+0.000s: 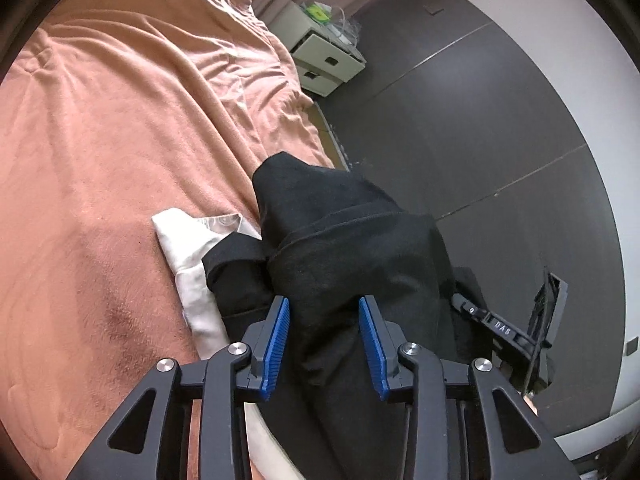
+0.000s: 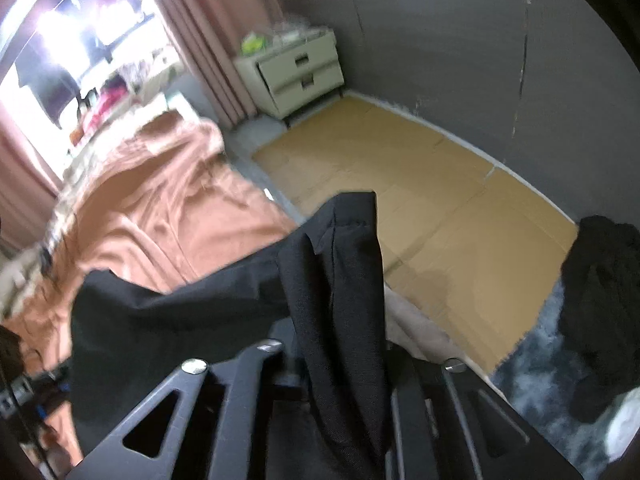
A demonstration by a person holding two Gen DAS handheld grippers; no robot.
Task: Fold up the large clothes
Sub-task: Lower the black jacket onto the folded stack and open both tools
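Lifting stage, I judged: black garment (image 1: 352, 248) bunched at the bed (image 1: 120, 160) edge, left gripper (image 1: 324, 344) spread astride it, right gripper (image 2: 340, 360) seemingly pinching a fold, fingertips hidden; next, spread flat.

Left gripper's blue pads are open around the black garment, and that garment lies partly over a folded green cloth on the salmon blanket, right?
Not green: in the left wrist view the folded cloth under the black garment is white. The rest holds: left gripper open, salmon blanket beneath.
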